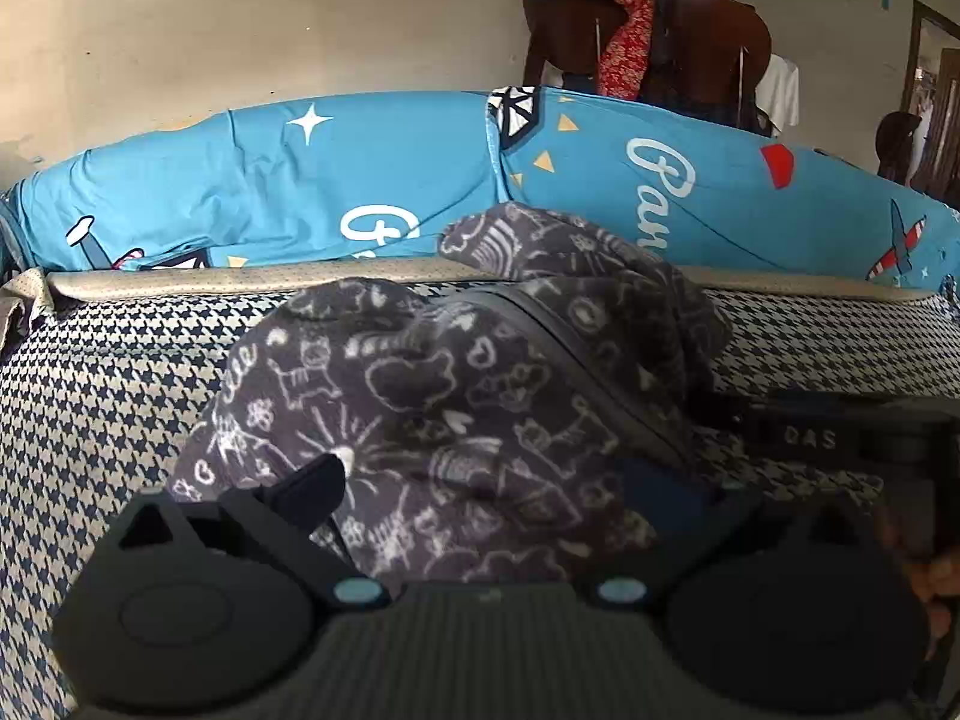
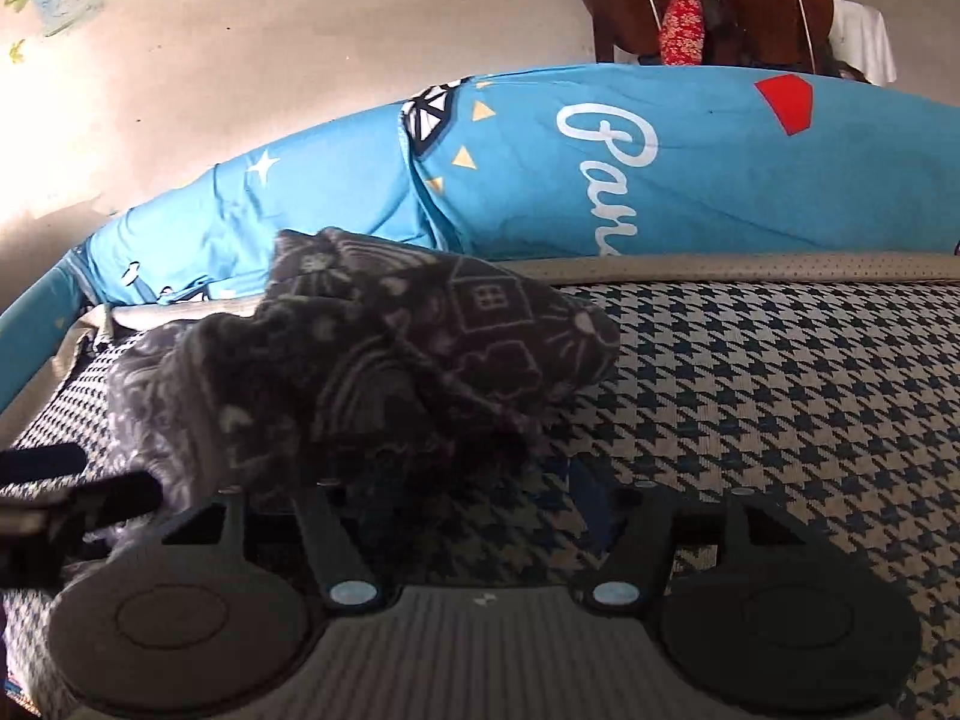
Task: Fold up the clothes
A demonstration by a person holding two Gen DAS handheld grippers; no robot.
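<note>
Where the dark grey garment [image 1: 456, 396] printed with white doodles lies bunched on the houndstooth-covered bed [image 1: 120, 372], I see it heaped up rather than flat, with a ribbed hem band running across its top. My left gripper [image 1: 480, 480] has the cloth piled between its fingers [image 1: 312, 483] (the far one is buried), so I cannot tell whether it pinches the fabric. My right gripper [image 2: 456, 480] stands open, its right side over bare houndstooth, the garment's dark edge draped over its left finger [image 2: 318, 510]. Behind the garment a bright blue cartoon-print sheet [image 2: 600, 180] covers long cushions along the plain wall [image 1: 240, 18]. A red patterned cloth [image 1: 624, 30] hangs over brown wooden furniture [image 1: 708, 42] beyond.
</note>
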